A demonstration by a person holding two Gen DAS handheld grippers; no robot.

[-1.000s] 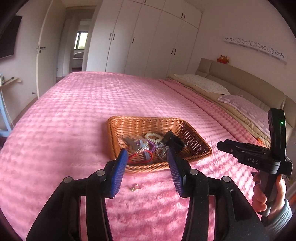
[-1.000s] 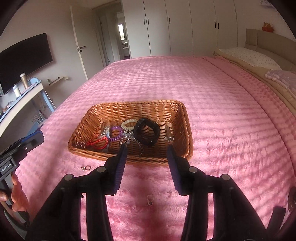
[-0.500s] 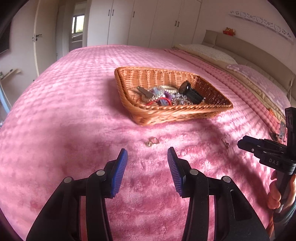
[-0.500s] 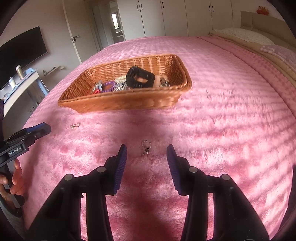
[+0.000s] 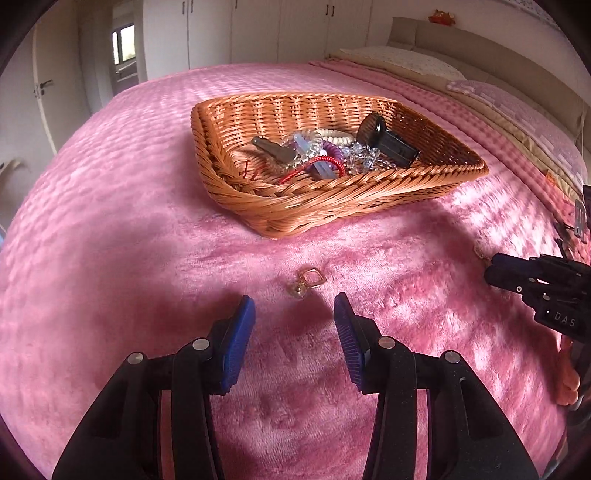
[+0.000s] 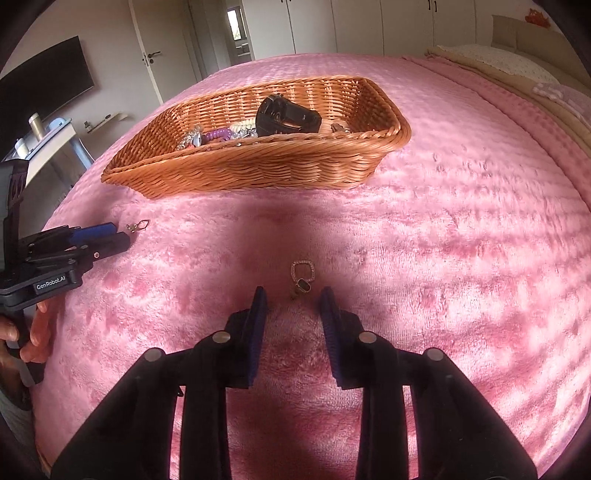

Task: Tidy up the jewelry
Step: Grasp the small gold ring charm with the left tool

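Observation:
A wicker basket (image 5: pixel 280 206) (image 6: pixel 258 170) on the pink bedspread holds bracelets, hair ties, a key and a black band. A small gold earring (image 5: pixel 308 280) lies on the spread just ahead of my open, empty left gripper (image 5: pixel 294 314); it also shows in the right wrist view (image 6: pixel 137 225). A second earring with a square hoop and dark stone (image 6: pixel 303 275) lies just ahead of my right gripper (image 6: pixel 293 301), whose jaws are open and low over the spread. The right gripper shows in the left wrist view (image 5: pixel 495 269), the left gripper in the right wrist view (image 6: pixel 110 234).
Pillows (image 5: pixel 402 61) and the headboard lie at the far right. White wardrobes (image 6: pixel 369 26) and a door (image 6: pixel 162 48) stand behind the bed. A wall TV (image 6: pixel 44 88) and a shelf with bottles (image 6: pixel 37 129) are at the left.
Both grippers have come down and forward toward the bedspread. Each earring is now just ahead of a gripper's fingertips. The right jaws have narrowed a little.

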